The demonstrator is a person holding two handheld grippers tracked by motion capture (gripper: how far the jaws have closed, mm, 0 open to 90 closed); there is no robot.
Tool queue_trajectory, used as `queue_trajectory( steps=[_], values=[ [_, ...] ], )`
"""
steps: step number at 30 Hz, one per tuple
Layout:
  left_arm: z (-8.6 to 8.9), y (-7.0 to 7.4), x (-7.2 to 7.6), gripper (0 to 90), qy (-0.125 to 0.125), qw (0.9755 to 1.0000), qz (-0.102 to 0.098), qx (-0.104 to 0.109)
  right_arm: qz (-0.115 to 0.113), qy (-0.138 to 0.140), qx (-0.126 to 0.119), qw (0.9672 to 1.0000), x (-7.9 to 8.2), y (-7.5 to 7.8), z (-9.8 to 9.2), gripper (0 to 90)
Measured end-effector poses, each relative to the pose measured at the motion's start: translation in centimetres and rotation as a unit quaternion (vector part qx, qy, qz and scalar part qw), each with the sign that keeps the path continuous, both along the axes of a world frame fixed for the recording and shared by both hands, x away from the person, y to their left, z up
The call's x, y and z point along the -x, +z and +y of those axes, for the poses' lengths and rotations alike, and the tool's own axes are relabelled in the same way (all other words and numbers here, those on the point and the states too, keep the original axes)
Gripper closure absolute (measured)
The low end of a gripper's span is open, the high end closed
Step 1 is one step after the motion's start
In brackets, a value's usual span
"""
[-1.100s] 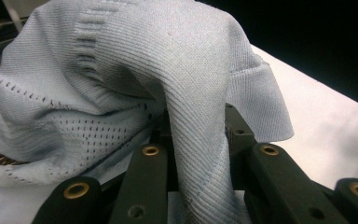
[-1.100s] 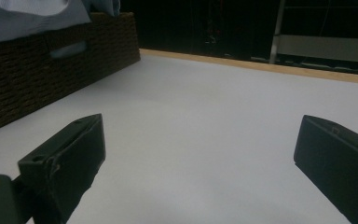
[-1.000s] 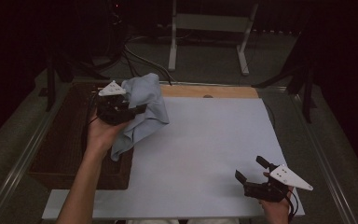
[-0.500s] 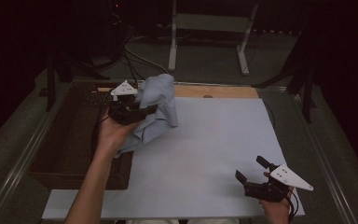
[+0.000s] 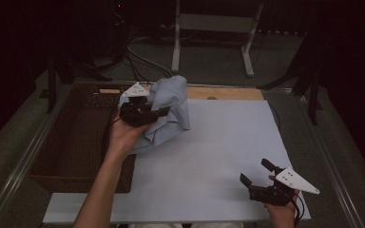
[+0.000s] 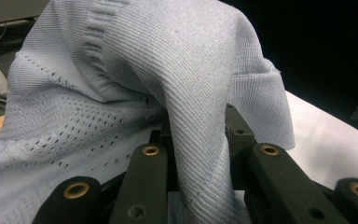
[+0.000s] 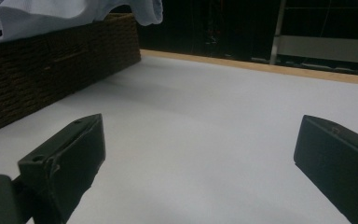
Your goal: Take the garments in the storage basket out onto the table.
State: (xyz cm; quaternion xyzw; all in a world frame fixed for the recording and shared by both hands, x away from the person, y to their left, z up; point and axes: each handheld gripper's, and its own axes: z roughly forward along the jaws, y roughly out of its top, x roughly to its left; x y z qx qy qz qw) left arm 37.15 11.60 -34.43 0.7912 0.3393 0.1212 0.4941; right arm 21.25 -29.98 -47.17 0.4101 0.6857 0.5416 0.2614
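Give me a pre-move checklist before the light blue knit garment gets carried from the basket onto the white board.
1. Left gripper shut on the garment, fabric pinched between the jaws: ok.
2. Garment fully lifted out of the wicker basket: cannot tell; its lower folds hang over the basket's edge.
3. White board bare where the garment would land: ok.
4. Right gripper open and empty, ready to assist: ok.
5. Right gripper out of the garment's path, low at the board's near right corner: ok.
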Motion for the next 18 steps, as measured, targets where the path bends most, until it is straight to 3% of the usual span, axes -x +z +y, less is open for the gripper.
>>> queue_trajectory(
  steps=[18],
  values=[
    [-2.2,-0.9,-0.4,77.2,-0.013,0.9999,0.007,0.006,-0.001,0.000,0.000,1.0000,0.0,0.0,0.0,2.3]
  ],
)
